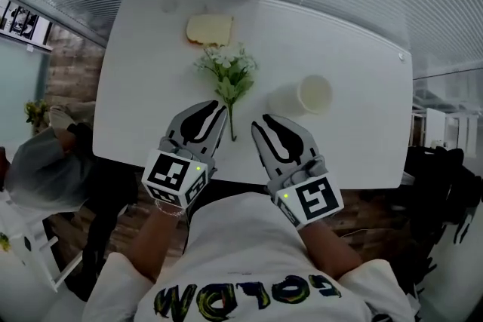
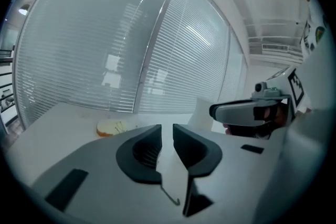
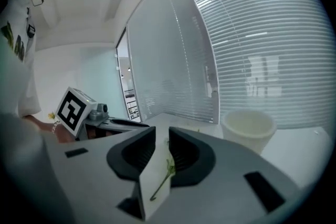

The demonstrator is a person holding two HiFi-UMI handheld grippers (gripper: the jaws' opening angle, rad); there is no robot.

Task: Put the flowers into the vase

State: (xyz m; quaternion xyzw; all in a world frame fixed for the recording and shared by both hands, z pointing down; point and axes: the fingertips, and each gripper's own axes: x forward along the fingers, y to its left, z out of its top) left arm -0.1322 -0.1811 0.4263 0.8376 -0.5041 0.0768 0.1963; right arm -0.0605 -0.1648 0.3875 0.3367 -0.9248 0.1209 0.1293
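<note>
A sprig of white flowers with green leaves [image 1: 226, 70] lies flat on the white worktop [image 1: 147, 79]. Its blossoms point away from the person and its thin green stem [image 1: 231, 123] runs back toward the near edge. The long axis therefore lies almost straight along the line of reach.

The stem's cut end sits in the gap between the two tools. The left tool [image 1: 212, 112] is just beside it, with the stem off its right-hand jaw, while the right tool [image 1: 266, 122] stands a little further off on the other side. Both tools have their jaws parted by a narrow gap and grip nothing. Each one's own view shows bare worktop and a piece of stem through the gap, with the pads clear of it.

The white cup-shaped vase [image 1: 311, 96] stands upright to the right of the sprig, ahead of the right tool and apart from the leaves. A pale yellow block [image 1: 209, 29] rests beyond the blossoms.

The left tool looks better placed for the stem. Since the stem runs along the reach, its jaws would likely need to close across it near the cut end.
</note>
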